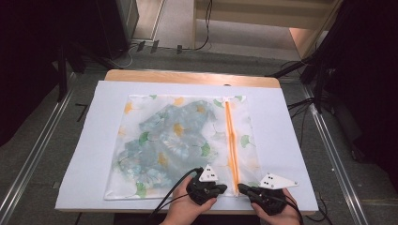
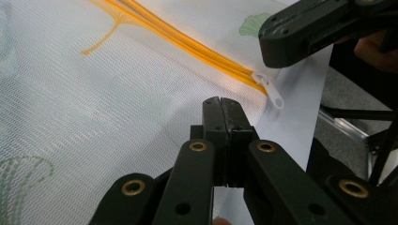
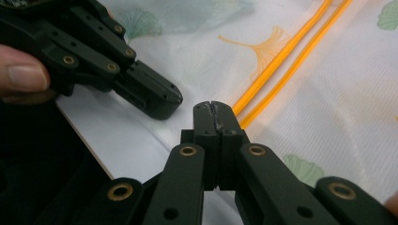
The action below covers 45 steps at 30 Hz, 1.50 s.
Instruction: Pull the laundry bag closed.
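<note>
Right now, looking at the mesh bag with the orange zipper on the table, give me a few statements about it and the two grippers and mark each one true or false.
1. The white mesh laundry bag with ginkgo leaf print lies flat on the white sheet. True.
2. The left gripper has its jaws wide open. False: they are shut together, with nothing between them.
3. The white zipper pull sits at the near end of the orange zipper, by the grippers. True.
4. The right gripper holds the zipper pull. False: its jaws are shut on nothing, close beside the zipper.
5. A blue-green patterned cloth is inside the bag. True.
</note>
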Available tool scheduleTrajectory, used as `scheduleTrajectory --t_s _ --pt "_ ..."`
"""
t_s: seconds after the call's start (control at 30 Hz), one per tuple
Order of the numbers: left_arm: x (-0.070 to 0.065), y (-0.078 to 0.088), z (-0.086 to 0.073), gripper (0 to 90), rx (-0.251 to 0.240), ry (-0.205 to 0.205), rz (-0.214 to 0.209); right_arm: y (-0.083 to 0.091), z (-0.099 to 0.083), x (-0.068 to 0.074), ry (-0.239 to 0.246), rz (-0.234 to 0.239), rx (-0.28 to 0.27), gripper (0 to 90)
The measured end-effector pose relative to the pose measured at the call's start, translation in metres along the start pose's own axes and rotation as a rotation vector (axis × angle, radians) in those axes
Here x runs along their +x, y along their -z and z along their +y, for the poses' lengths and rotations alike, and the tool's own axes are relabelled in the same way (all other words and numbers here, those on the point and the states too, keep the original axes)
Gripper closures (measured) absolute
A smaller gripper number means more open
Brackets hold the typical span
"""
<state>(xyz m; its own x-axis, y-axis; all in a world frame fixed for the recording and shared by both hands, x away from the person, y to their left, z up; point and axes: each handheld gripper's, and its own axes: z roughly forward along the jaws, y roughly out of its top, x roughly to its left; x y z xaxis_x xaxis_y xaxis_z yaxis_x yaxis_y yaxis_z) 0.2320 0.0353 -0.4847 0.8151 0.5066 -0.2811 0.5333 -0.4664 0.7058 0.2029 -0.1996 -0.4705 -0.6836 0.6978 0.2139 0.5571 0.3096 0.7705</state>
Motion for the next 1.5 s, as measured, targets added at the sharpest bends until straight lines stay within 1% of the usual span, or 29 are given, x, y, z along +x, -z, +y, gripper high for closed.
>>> scheduleTrajectory --t_s 0.07,0.1,0.13,0.17,0.23,0.27,0.33,0.37,0.43,0.5,0.6,0.7,0.73,0.77,0.83,0.87,0.9,0.97,1.0,1.07,1.1,1.13,1.17,1.27,1.33,1.4,1.43,1.47,1.5 --pt "-0.001 0.000 0.000 90.0 -0.002 -0.005 0.005 -0.004 0.000 -0.001 0.003 0.009 0.015 90.0" --pt "-0.001 0.000 0.000 90.0 -0.002 -0.005 0.006 -0.010 -0.001 -0.002 0.001 0.003 0.047 90.0" --pt "-0.001 0.000 0.000 90.0 -0.001 -0.004 0.005 -0.010 -0.001 -0.002 0.001 0.003 0.047 90.0" --pt "0.000 0.000 0.000 90.0 0.001 0.003 -0.001 -0.011 -0.002 -0.002 -0.011 0.004 0.058 90.0" --pt "0.001 0.000 0.000 90.0 0.001 0.006 -0.004 -0.013 -0.002 -0.005 -0.025 0.015 0.061 90.0" --pt "0.001 0.000 0.000 90.0 -0.003 0.005 -0.006 -0.012 -0.002 -0.005 -0.023 0.010 0.061 89.3" --pt "0.000 0.000 0.000 90.0 0.000 0.003 -0.002 -0.009 -0.001 -0.004 -0.016 0.007 0.043 85.5" --pt "0.000 0.000 0.000 90.0 -0.001 0.004 -0.004 -0.003 -0.001 -0.003 -0.022 0.033 0.018 82.8" --pt "0.001 0.000 0.000 90.0 -0.003 0.007 -0.005 -0.001 -0.002 -0.003 -0.022 0.043 0.011 81.9" --pt "0.001 0.000 0.000 90.0 0.001 0.007 -0.004 0.002 -0.002 -0.003 -0.016 0.063 0.011 83.2" --pt "0.001 0.000 0.000 90.0 0.002 0.010 -0.008 0.002 -0.004 -0.005 -0.025 0.068 0.023 80.2" --pt "0.002 0.000 0.000 90.0 0.002 0.013 -0.011 -0.001 -0.004 -0.002 0.001 0.051 0.024 72.1" --pt "0.002 0.000 0.000 90.0 0.003 0.013 -0.013 -0.001 -0.004 -0.002 0.001 0.051 0.024 72.1" --pt "0.002 0.000 0.000 90.0 0.005 0.015 -0.013 -0.002 -0.004 -0.001 0.011 0.042 0.029 69.5" --pt "0.002 0.000 0.000 90.0 0.005 0.015 -0.013 -0.006 -0.005 0.004 0.046 0.022 0.054 69.2" --pt "0.002 0.000 0.000 90.0 0.006 0.013 -0.013 -0.008 -0.006 0.007 0.061 0.012 0.070 67.3" --pt "0.002 0.000 0.000 90.0 0.005 0.014 -0.013 -0.009 -0.006 0.009 0.079 0.004 0.075 64.1" --pt "0.002 0.000 0.000 90.0 0.003 0.018 -0.014 -0.013 -0.007 0.012 0.094 -0.008 0.093 58.4" --pt "0.002 0.000 0.000 90.0 0.002 0.018 -0.014 -0.014 -0.007 0.015 0.121 -0.023 0.096 57.0" --pt "0.002 0.000 0.000 90.0 0.003 0.019 -0.015 -0.014 -0.007 0.016 0.128 -0.030 0.097 58.3" --pt "0.002 0.000 0.000 90.0 0.003 0.020 -0.015 -0.014 -0.007 0.017 0.137 -0.042 0.098 62.4" --pt "0.002 0.000 0.000 90.0 0.003 0.020 -0.015 -0.013 -0.007 0.014 0.130 -0.049 0.099 69.5" --pt "0.002 0.000 0.000 90.0 0.003 0.021 -0.016 -0.013 -0.007 0.014 0.130 -0.049 0.099 69.5" --pt "0.003 0.000 0.000 90.0 0.002 0.022 -0.021 -0.008 -0.005 0.006 0.081 -0.005 0.080 71.8" --pt "0.003 0.000 0.000 90.0 0.004 0.024 -0.023 -0.006 -0.005 0.004 0.063 0.013 0.070 72.3" --pt "0.003 0.000 0.000 90.0 0.005 0.024 -0.023 -0.004 -0.004 0.003 0.063 0.012 0.058 74.9" --pt "0.003 0.000 0.000 90.0 0.007 0.024 -0.022 -0.003 -0.004 0.002 0.054 0.013 0.052 75.7" --pt "0.004 0.000 0.000 90.0 0.006 0.024 -0.023 -0.001 -0.003 0.001 0.045 0.009 0.043 79.0" --pt "0.004 0.000 0.000 90.0 0.008 0.023 -0.022 -0.001 -0.003 0.001 0.045 0.009 0.043 79.0"
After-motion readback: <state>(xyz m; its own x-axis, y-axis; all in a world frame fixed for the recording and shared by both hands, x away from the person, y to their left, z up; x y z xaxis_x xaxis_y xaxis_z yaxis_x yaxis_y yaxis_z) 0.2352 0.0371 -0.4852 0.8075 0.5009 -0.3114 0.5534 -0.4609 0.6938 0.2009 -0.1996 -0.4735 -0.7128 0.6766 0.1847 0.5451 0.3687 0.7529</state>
